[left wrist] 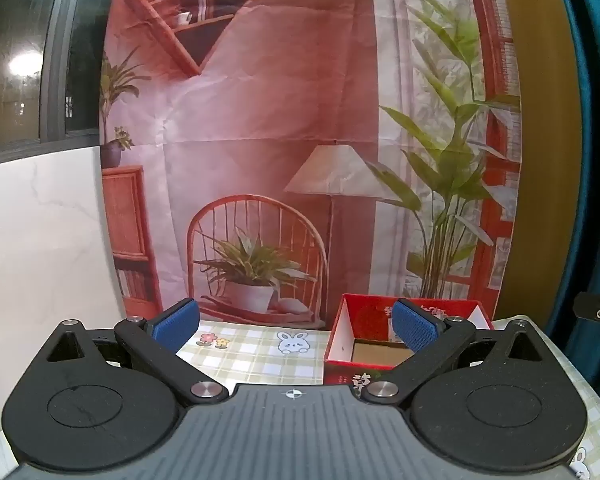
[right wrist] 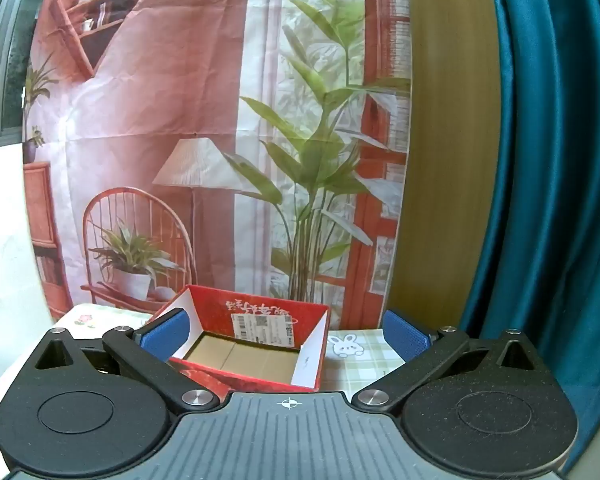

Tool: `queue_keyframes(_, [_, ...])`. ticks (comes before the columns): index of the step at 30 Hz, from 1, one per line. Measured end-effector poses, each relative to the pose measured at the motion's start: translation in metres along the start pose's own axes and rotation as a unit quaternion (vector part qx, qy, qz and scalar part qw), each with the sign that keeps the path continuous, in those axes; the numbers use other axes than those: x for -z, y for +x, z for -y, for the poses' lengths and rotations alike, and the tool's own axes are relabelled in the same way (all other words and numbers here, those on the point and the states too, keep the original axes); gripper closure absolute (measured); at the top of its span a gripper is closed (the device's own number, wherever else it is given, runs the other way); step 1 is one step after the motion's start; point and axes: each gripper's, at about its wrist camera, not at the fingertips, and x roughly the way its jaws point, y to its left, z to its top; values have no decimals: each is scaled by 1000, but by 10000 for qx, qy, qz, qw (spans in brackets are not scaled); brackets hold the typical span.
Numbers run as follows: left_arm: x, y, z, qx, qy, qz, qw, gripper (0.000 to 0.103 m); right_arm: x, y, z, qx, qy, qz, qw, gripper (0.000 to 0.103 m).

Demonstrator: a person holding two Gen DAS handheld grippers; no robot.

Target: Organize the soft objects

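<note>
We hold both tools level above the desk (left wrist: 256,354), jaws spread and holding nothing: left tool (left wrist: 296,326), right tool (right wrist: 286,334). The red box (right wrist: 260,320) sits at twelve o'clock of our right tool.

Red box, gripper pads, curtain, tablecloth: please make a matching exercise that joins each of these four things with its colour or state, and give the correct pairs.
Things:
1. red box
2. gripper pads
3. curtain
4. tablecloth

Descriptions:
A. teal, hanging in folds
B. open on top, brown cardboard floor showing
C. pale green checks with a rabbit print
D. blue, textured, spread apart

Pairs: 1-B, 2-D, 3-A, 4-C
</note>
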Motion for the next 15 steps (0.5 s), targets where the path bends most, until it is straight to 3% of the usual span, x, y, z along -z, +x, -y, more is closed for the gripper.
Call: queue_keyframes(15, [0,1,-4,76,-34,-71,9999,0,1,1,5,-5,25,24,10000,0])
